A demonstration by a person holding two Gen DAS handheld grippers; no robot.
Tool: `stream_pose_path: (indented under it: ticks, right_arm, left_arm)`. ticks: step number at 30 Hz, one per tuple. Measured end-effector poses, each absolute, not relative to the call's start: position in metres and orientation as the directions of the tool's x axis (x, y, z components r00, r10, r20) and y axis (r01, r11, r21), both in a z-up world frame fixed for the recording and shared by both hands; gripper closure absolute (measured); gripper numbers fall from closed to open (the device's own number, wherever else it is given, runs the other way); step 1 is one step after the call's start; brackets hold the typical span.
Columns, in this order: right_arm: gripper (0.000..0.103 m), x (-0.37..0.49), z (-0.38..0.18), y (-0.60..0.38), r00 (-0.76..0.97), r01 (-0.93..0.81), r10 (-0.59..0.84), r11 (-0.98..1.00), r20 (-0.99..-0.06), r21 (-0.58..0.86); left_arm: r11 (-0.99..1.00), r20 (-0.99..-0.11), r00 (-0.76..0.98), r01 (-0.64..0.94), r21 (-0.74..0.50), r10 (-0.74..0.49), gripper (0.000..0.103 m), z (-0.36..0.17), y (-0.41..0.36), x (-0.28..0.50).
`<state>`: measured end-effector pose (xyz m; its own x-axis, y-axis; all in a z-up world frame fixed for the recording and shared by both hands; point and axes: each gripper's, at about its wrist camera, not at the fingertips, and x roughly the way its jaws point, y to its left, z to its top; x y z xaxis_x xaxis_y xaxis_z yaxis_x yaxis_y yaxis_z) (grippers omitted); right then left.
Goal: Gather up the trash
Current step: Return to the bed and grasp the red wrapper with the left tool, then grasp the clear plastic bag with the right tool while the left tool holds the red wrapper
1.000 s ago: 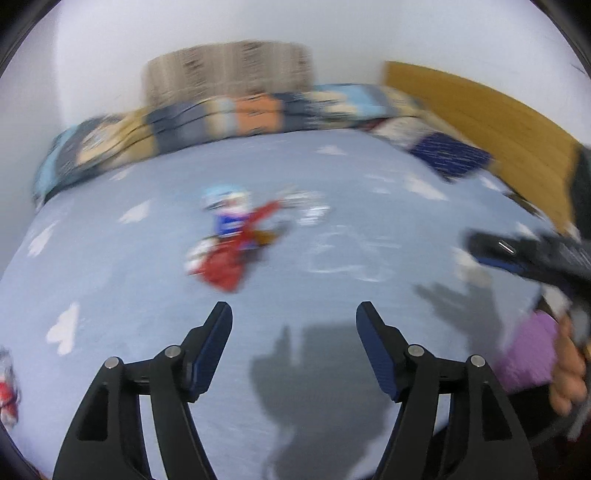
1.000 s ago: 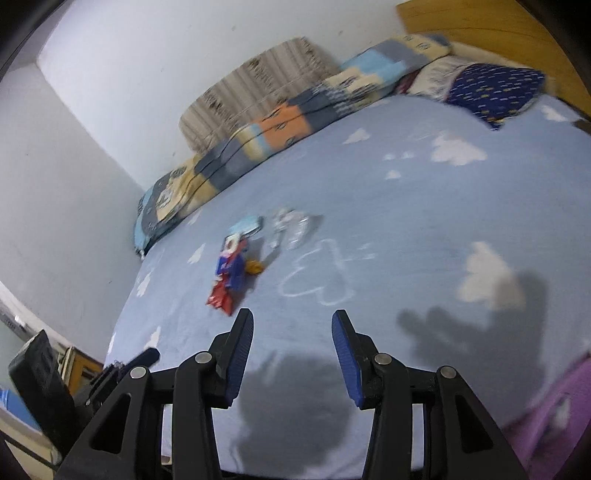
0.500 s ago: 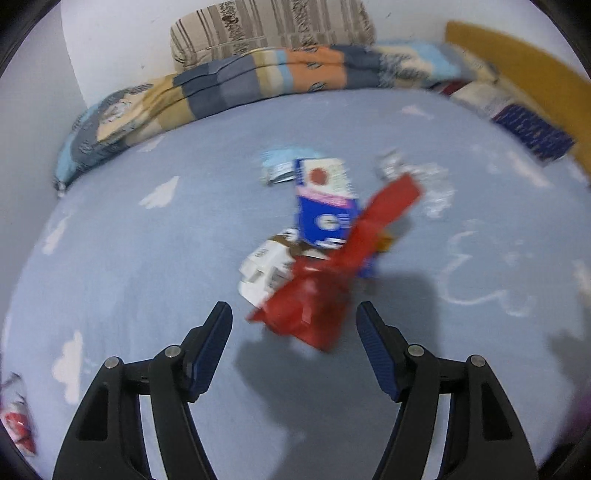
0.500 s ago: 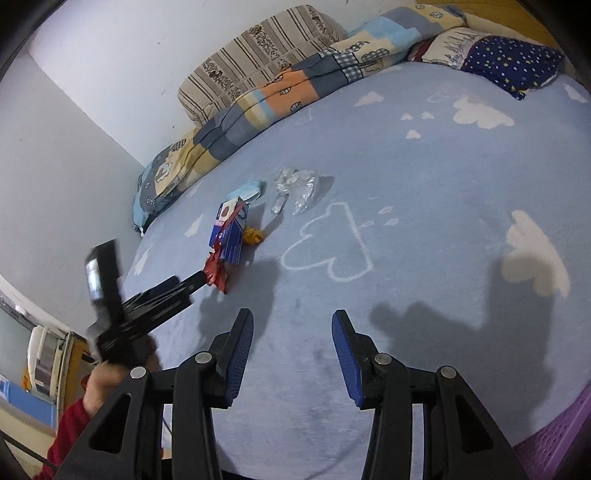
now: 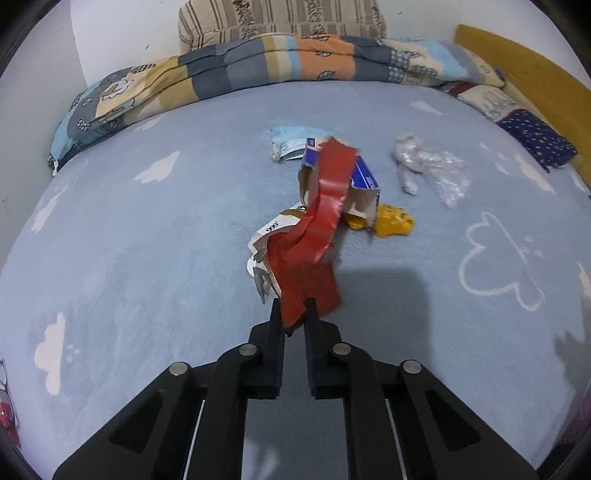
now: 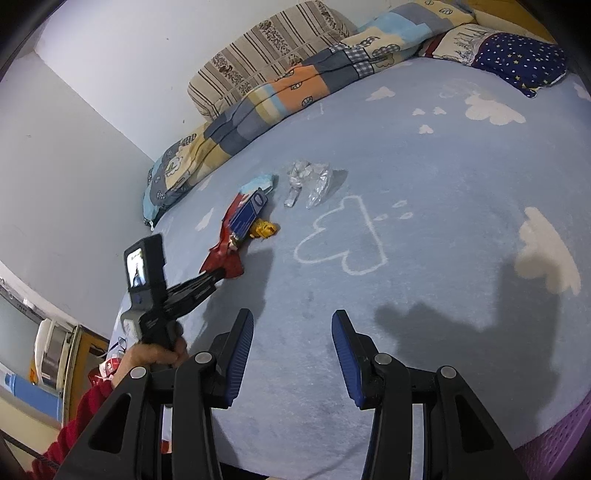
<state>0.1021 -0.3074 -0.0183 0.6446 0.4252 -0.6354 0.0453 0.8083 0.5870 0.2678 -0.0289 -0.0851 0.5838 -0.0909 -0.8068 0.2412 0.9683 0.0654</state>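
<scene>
Several pieces of trash lie in a loose cluster near the middle of a bed covered by a pale blue blanket [image 5: 147, 240] printed with white clouds. The left gripper [image 5: 293, 312] has its two black jaws pinched together on the near end of a crumpled red wrapper [image 5: 314, 236], which trails away from the jaws over a torn blue and white carton [image 5: 364, 177]. A white printed wrapper [image 5: 269, 230] lies under the red one, a yellow wrapper [image 5: 395, 221] sits just beside the carton, a light blue packet [image 5: 291, 138] lies beyond it, and a clear plastic bag [image 5: 432, 166] rests apart to the right. The right gripper [image 6: 291, 354] hangs over bare blanket nearer the bed's edge, its blue-padded jaws parted and holding nothing. A hand [image 6: 151, 356] in a red sleeve [image 6: 74, 417] grips the left tool's handle. A patchwork quilt [image 5: 258, 62] and a striped pillow [image 5: 280, 16] lie along the far wall.
</scene>
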Motion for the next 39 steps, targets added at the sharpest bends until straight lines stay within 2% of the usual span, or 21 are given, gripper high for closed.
stream_pose_path:
  ticks: [4,11,18,23,36,37,38,39]
  right_arm:
    - [0.056,0.099,-0.018,-0.310,0.652,0.050,0.420,0.807,-0.631,0.589]
    - [0.056,0.099,-0.017,-0.312,0.655,0.053,0.421,0.803,-0.627,0.594]
    - [0.056,0.130,-0.008,-0.316,0.640,0.018,0.432,0.818,-0.636,0.575]
    - [0.054,0.196,-0.003,-0.317,0.628,-0.033,0.433,0.845,-0.647,0.533]
    - [0.054,0.354,-0.087,-0.313,0.590,0.025,0.385,0.870,-0.710,0.492]
    - [0.059,0.357,-0.091,-0.311,0.586,0.022,0.393,0.867,-0.709,0.498]
    - [0.087,0.359,-0.094,-0.308,0.582,0.015,0.399,0.866,-0.709,0.500]
    - [0.097,0.360,-0.096,-0.304,0.580,0.011,0.390,0.874,-0.715,0.486]
  left_arm:
    - [0.967,-0.795,0.590,0.255,0.017,-0.141,0.095,-0.066,-0.023,0.250]
    - [0.960,-0.768,0.585,0.244,-0.140,-0.260,0.095,-0.026,-0.011,0.210]
    - [0.973,-0.754,0.621,0.201,-0.114,-0.217,0.095,-0.011,-0.027,0.165]
    - [0.971,-0.744,0.634,0.220,-0.089,-0.212,0.095,-0.014,-0.034,0.169]
    - [0.958,-0.746,0.615,0.267,-0.105,-0.254,0.095,-0.018,-0.039,0.176]
    - [0.957,-0.745,0.615,0.272,-0.105,-0.257,0.095,-0.018,-0.041,0.175]
    - [0.956,-0.744,0.616,0.273,-0.105,-0.258,0.095,-0.017,-0.041,0.175]
    - [0.956,-0.742,0.618,0.272,-0.107,-0.259,0.095,-0.017,-0.042,0.173]
